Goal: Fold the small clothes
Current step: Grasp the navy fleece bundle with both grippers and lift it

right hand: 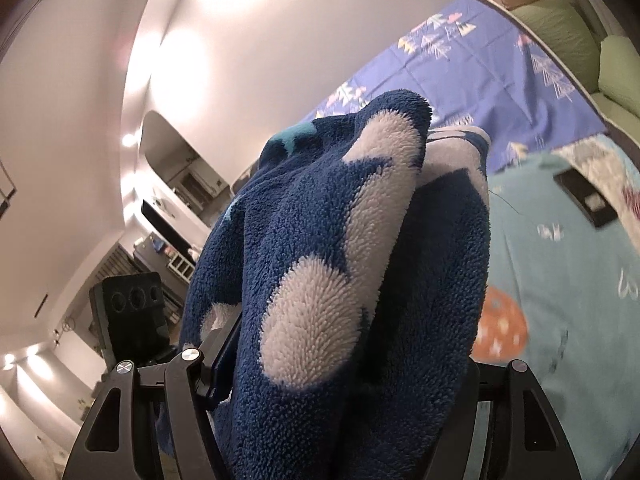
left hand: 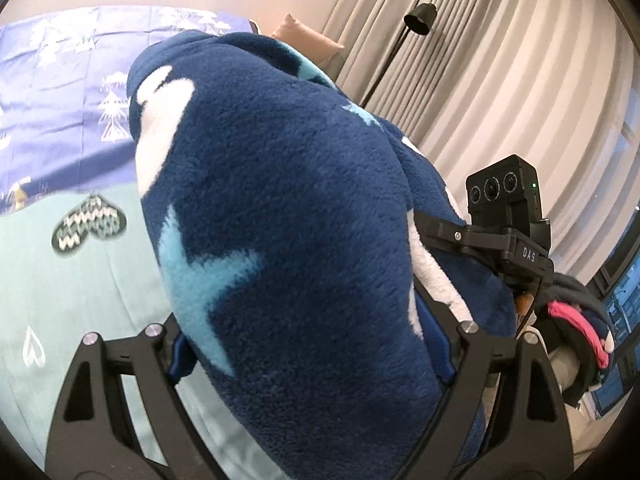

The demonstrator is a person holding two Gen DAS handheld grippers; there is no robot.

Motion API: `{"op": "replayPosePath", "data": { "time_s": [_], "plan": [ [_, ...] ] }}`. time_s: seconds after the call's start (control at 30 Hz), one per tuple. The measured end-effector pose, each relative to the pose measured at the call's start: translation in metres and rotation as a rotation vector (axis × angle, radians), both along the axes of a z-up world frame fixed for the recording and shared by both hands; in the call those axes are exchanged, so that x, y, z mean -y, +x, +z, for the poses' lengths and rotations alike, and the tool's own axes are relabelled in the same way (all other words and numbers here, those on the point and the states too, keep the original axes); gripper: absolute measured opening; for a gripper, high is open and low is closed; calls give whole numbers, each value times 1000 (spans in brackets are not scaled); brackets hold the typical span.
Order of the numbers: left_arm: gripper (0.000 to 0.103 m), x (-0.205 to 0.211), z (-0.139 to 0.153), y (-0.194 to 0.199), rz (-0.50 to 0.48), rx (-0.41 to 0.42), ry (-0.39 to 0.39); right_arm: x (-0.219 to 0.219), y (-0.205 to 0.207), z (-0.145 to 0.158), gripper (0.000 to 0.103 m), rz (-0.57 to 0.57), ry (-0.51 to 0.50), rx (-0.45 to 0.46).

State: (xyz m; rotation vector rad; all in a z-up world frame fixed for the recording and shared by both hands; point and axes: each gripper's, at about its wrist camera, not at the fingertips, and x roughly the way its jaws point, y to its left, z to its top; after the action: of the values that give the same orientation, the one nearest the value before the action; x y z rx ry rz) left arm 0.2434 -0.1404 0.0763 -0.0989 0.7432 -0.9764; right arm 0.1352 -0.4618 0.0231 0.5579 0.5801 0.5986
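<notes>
The left tool (left hand: 312,364) grips a thick bunch of a dark blue fleece garment (left hand: 288,208), its jaws standing fairly wide with the fabric packed between them and bulging up over the fingers. The garment carries white and light blue patches, and it fills most of the left wrist view, hanging in the air above the bed (left hand: 80,280).

The right tool (right hand: 340,392) holds another bunch of the same fleece garment (right hand: 320,240), jaws moderately wide and stuffed with cloth; the fingertips themselves are buried under the pile and cannot be seen. In the left wrist view the right tool (left hand: 460,236) shows just beside the garment's right edge, with its black camera block behind it.

The bed has a pale teal sheet with heart prints, and farther back a purple-blue cover (left hand: 60,92) printed with white trees. A black floor lamp (left hand: 420,18) stands in front of grey curtains (left hand: 500,80). In the right wrist view, green cushions (right hand: 560,36) lie past the bed's far edge.
</notes>
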Motion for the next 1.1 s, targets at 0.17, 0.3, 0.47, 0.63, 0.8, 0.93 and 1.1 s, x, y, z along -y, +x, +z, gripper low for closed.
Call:
{"op": "replayPosePath", "data": {
  "time_s": [0.17, 0.3, 0.47, 0.63, 0.8, 0.93, 1.1],
  "plan": [
    [89, 19, 22, 51, 28, 23, 2, 11, 50, 28, 70, -8, -10, 18],
    [89, 37, 22, 93, 42, 65, 27, 14, 95, 32, 70, -33, -19, 10],
    [89, 51, -3, 150, 47, 37, 30, 22, 156, 18, 70, -59, -20, -24],
    [89, 60, -36, 200, 72, 15, 28, 27, 216, -8, 70, -64, -28, -65],
    [89, 67, -69, 238, 89, 4, 38, 32, 268, -44, 70, -58, -3, -95],
    [89, 67, -103, 264, 101, -8, 34, 33, 302, -71, 70, -59, -6, -115],
    [93, 72, -173, 291, 169, -23, 100, 32, 343, -126, 71, -72, -36, -181]
  ]
}}
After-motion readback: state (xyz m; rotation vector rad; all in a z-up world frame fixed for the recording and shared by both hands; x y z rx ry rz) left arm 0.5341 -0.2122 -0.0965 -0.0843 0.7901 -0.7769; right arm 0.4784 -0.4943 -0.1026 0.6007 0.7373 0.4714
